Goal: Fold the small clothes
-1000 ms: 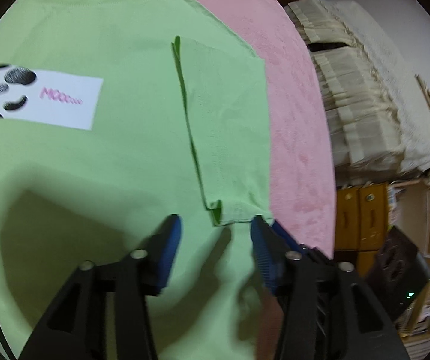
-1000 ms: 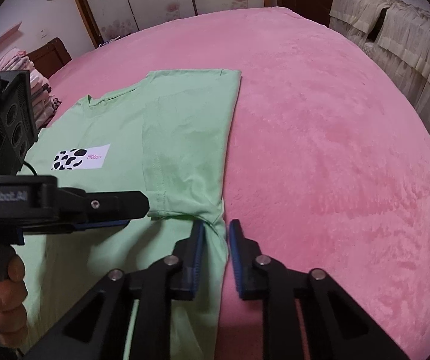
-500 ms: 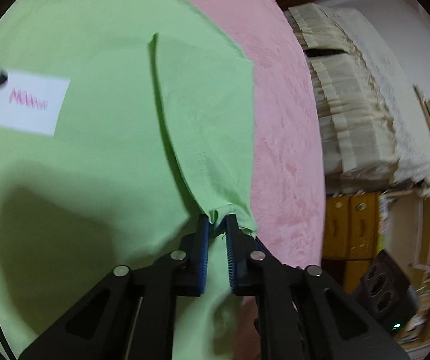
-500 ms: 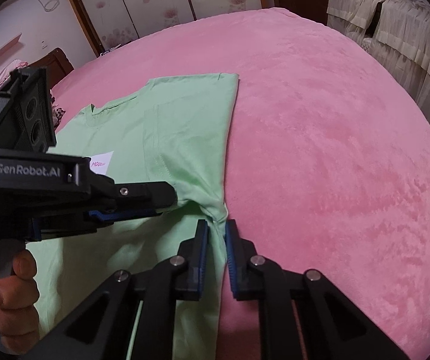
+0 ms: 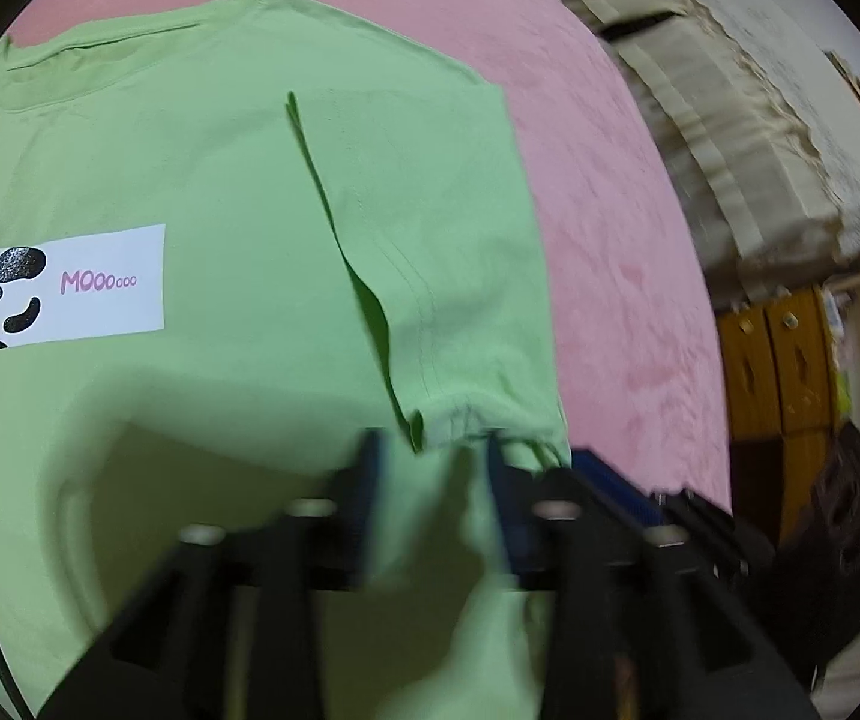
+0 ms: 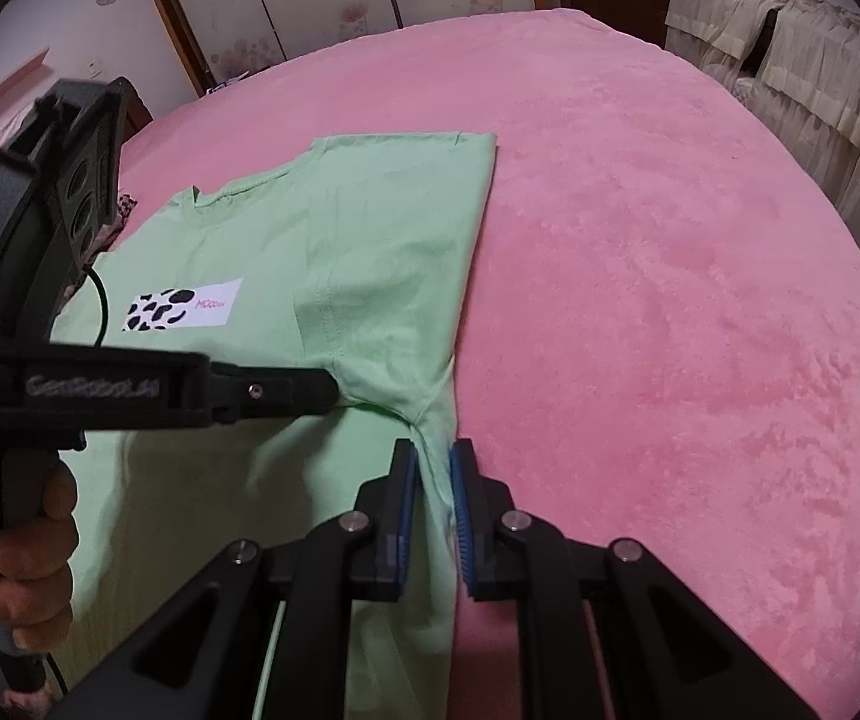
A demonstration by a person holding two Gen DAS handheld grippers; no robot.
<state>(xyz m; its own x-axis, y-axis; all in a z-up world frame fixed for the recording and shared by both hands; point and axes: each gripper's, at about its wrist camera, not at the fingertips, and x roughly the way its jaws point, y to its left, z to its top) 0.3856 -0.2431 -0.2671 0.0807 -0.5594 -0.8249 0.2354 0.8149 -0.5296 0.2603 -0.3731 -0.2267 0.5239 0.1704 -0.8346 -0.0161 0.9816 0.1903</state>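
green tee (image 6: 369, 252) w/ sleeve folded in

One green T-shirt (image 6: 381, 252) lies on one pink bed cover (image 6: 670, 300). One white printed patch (image 6: 183, 304) sits on its chest. Two grippers show: left (image 5: 433, 480), right (image 6: 433, 480). One hand (image 6: 33, 552) shows at near left.

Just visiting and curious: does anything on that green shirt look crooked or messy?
Mostly tidy. The sleeve is folded in over the shirt, but the cloth bunches into wrinkles at the armpit, just ahead of the right hand-held gripper pinching the shirt's edge.
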